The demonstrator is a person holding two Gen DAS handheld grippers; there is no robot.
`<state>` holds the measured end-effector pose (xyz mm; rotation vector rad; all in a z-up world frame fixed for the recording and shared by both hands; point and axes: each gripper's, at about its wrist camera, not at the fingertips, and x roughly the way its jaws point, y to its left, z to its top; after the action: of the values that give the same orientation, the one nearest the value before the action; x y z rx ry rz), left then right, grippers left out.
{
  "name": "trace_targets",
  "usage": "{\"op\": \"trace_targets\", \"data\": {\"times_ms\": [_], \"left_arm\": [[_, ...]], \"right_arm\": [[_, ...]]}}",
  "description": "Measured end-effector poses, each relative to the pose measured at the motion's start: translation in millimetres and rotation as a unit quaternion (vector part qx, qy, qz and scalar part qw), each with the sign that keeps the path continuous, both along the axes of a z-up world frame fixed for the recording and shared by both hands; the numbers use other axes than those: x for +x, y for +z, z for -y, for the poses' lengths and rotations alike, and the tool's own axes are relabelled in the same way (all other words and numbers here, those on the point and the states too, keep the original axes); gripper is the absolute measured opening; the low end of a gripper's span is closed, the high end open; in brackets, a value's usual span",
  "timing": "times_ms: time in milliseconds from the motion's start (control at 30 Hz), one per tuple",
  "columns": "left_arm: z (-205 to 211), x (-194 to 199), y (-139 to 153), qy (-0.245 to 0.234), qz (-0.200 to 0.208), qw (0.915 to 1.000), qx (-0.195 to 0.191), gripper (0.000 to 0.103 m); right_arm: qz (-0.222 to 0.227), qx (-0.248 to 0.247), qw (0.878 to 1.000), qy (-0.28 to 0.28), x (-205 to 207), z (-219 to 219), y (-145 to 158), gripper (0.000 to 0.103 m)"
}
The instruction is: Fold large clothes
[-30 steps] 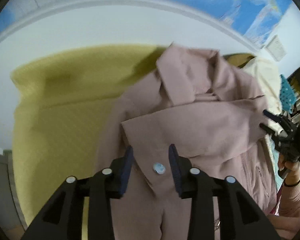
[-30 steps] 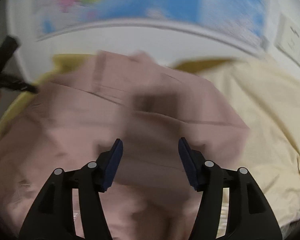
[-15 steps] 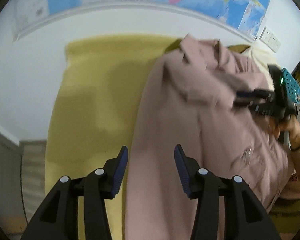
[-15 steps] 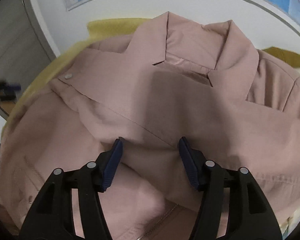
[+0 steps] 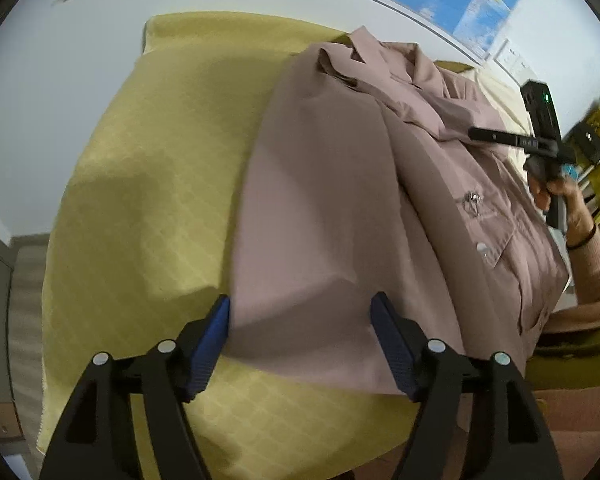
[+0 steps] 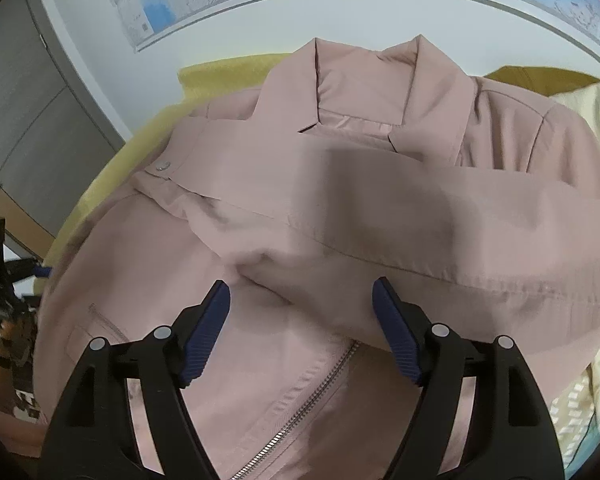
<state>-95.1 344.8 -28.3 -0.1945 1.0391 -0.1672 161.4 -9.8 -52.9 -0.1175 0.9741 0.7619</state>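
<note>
The dusty-pink jacket point(image 5: 340, 200) lies spread on a yellow quilted cover point(image 5: 148, 208), collar point(image 6: 364, 92) toward the white wall point(image 5: 60, 80) and the map point(image 6: 204, 0) hanging on it. One sleeve point(image 6: 380, 216) is folded across the chest, its cuff with a silver snap point(image 6: 163, 167) reaching the far shoulder. Below the sleeve the front zipper point(image 6: 300, 412) runs down at a slant, and a slanted zipped pocket point(image 6: 108, 324) shows on the side panel.

The left gripper point(image 5: 302, 344) hangs over the jacket's side edge near the hem. Its jaws have just been opening and stand wide apart, the blue pads point(image 5: 210, 344) clear of the cloth; the fabric's edge lies beneath the gap, with one pad above the yellow cover and the other above the jacket.

The right gripper point(image 6: 302, 328) hovers over the middle of the jacket, just below the folded sleeve and above the zipper. Its jaws have likewise just been opening and are spread, gripping nothing. In the left wrist view it appears from the side over the chest, held in a hand point(image 5: 560, 196) with a pink sleeved forearm point(image 5: 596, 268).

A pale cream garment point(image 6: 592, 128) lies beside the jacket, and a grey cabinet point(image 6: 32, 112) stands at the cover's other side.
</note>
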Motion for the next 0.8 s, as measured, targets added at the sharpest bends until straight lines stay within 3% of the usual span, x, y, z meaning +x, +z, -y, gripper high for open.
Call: {"op": "trace_targets", "data": {"times_ms": [67,133,200,267,400,533,700,800], "left_arm": [[5,-2,0,0.007,0.005,0.9997,0.023,0.052],[6,0,0,0.024,0.005,0.9992,0.032,0.006],[8,4,3,0.04,0.007,0.9977,0.054,0.004],[18,5,13,0.04,0.029,0.9936,0.102,0.003],[12,21,68,0.081,0.087,0.9794,0.164,0.002],[-9,52,135,0.117,0.141,0.9674,0.175,0.002],[8,101,197,0.074,0.176,0.9679,0.164,0.002],[38,131,212,0.026,0.179,0.9737,0.139,0.002]], "right_arm": [[-0.004,0.007,1.0,-0.003,-1,1,0,0.073],[-0.008,0.017,1.0,-0.005,-2,3,0,0.073],[-0.01,0.02,1.0,-0.01,-3,7,1,0.074],[-0.01,0.024,1.0,-0.015,-2,11,3,0.074],[-0.014,0.045,0.999,-0.025,-1,22,9,0.074],[-0.01,0.06,0.998,-0.035,-1,32,19,0.074],[-0.005,0.074,0.997,-0.03,-8,42,29,0.074],[0.0,0.078,0.997,-0.025,-13,44,34,0.074]]}}
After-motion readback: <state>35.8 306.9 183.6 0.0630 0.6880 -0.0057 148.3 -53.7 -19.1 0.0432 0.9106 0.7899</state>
